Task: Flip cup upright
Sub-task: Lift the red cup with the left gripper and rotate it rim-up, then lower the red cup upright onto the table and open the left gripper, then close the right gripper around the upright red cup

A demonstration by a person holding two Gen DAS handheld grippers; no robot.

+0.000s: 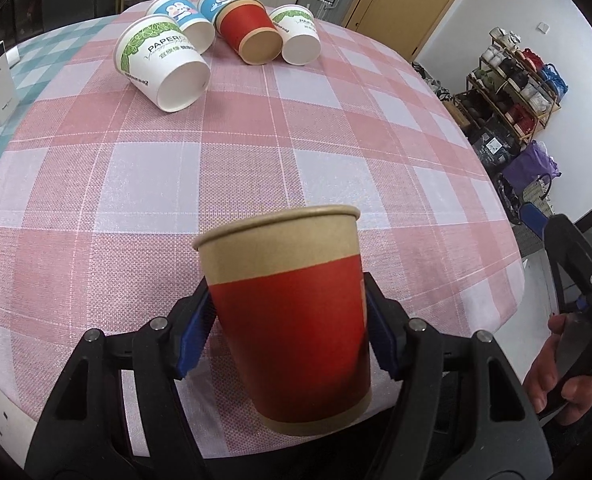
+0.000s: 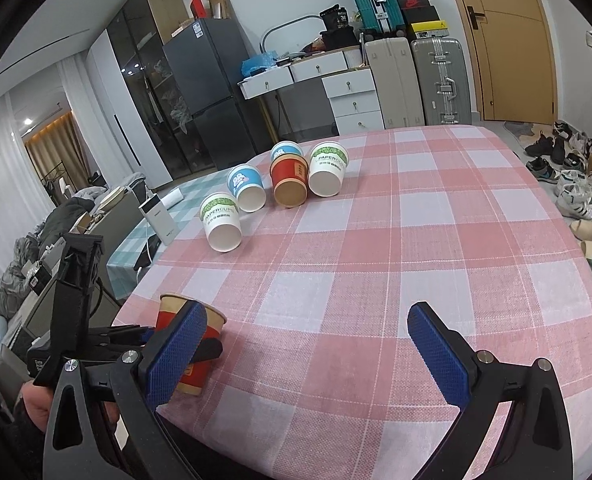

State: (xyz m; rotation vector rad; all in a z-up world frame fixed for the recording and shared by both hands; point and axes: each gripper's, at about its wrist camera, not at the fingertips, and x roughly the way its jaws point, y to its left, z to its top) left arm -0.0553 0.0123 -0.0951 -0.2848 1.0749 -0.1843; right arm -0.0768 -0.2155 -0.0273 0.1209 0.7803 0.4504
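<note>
Left gripper (image 1: 290,320): clamping the red cup (image 1: 292,320) rim-up.
Right gripper (image 2: 303,356): hanging wide open, holding nothing.
Risk: squeezing could be crushing paper, tipping it.

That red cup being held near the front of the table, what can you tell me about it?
The red cup looks like paper: a red body with plain brown bands at its rolled rim and at its base, and a small printed mark on one side. It stands mouth up, leaning a little, near the front edge of the pink checked tablecloth. The left gripper clamps it, one blue padded finger on each side. Whether its base rests on the cloth or hangs just above cannot be told. Its inside is not visible.
</note>
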